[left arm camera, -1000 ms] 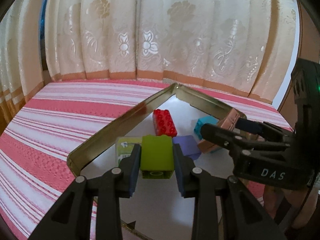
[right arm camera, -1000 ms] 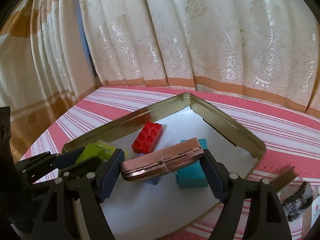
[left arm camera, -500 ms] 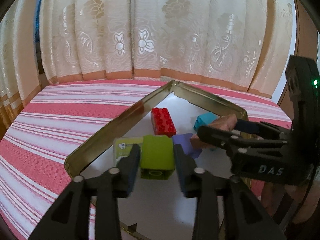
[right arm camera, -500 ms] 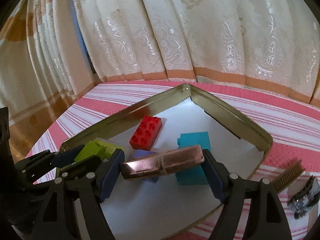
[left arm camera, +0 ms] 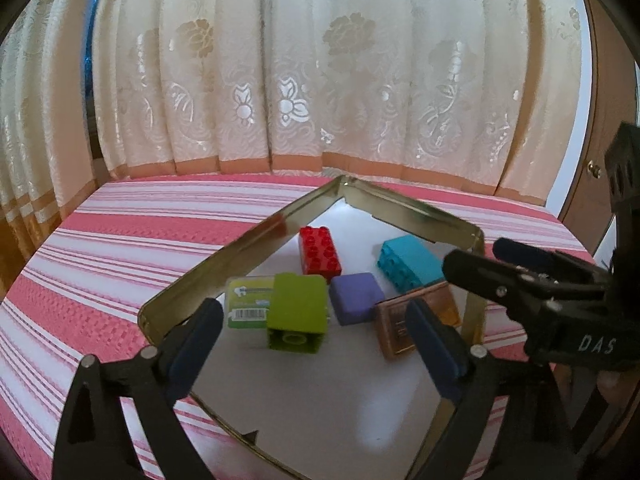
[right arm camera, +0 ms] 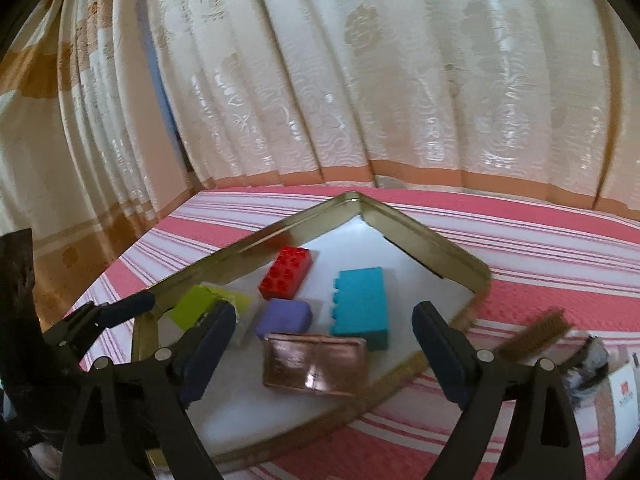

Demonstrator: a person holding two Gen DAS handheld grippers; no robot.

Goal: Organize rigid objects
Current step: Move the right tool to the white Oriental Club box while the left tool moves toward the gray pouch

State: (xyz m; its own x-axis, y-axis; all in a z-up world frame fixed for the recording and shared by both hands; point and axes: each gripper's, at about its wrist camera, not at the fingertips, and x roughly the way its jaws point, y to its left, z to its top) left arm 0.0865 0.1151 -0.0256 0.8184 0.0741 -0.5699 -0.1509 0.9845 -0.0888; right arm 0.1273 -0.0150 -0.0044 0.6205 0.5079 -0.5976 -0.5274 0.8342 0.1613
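Left wrist view: left gripper (left arm camera: 316, 344) hangs over the gold tray (left arm camera: 224, 256), jaws apart, green block (left arm camera: 296, 316) sitting free inside. Right gripper (right arm camera: 324, 340) likewise, jaws apart, copper case (right arm camera: 316, 364) lying flat beside the tray's teal block (right arm camera: 360, 312).

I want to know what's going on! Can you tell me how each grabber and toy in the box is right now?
left gripper: open, empty
right gripper: open, empty
green block: in tin tray, released
copper case: lying flat, closed
red brick: studs up
teal brick: on its side
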